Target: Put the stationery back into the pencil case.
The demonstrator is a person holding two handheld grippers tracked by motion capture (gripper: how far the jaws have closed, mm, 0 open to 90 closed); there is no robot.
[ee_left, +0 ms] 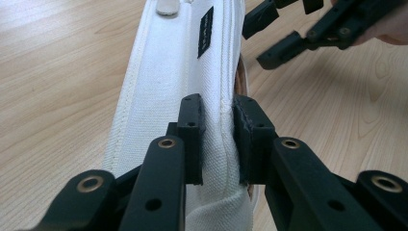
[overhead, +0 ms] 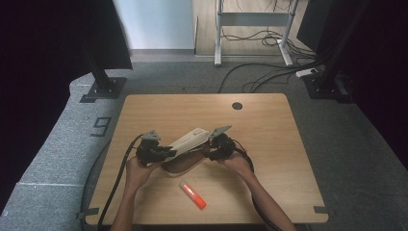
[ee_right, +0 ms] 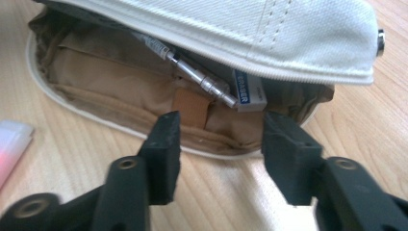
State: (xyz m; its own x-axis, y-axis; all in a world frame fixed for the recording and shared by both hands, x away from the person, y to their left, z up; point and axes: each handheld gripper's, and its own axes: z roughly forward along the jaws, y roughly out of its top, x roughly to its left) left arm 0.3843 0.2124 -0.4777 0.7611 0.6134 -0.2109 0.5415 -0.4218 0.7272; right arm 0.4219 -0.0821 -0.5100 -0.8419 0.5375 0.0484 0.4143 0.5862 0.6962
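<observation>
1. The likeliest trouble is the white canvas flap [ee_left: 168,96] of the white-and-tan fabric pencil case [overhead: 185,147] sliding out of the left tongs [overhead: 166,153], which are clamped shut on a thin fold of it. A small tug could free the cloth and drop the flap over the opening.
2. The right tongs [ee_right: 219,144] stand about half open with nothing between the pads, just in front of the case mouth. Reaching in carelessly could snag the tan lining [ee_right: 110,82] or push the case along the light wooden counter [overhead: 269,139].
3. The loose contents, a silver pen [ee_right: 202,79] and a white eraser with blue lettering [ee_right: 248,89], might spill if the case tips.
4. The orange-and-pink glue stick [overhead: 193,194] lies apart on the counter, nearer the person, and could roll.
5. The case sits mid-counter between both hands, its flap lifted and the interior exposed.
</observation>
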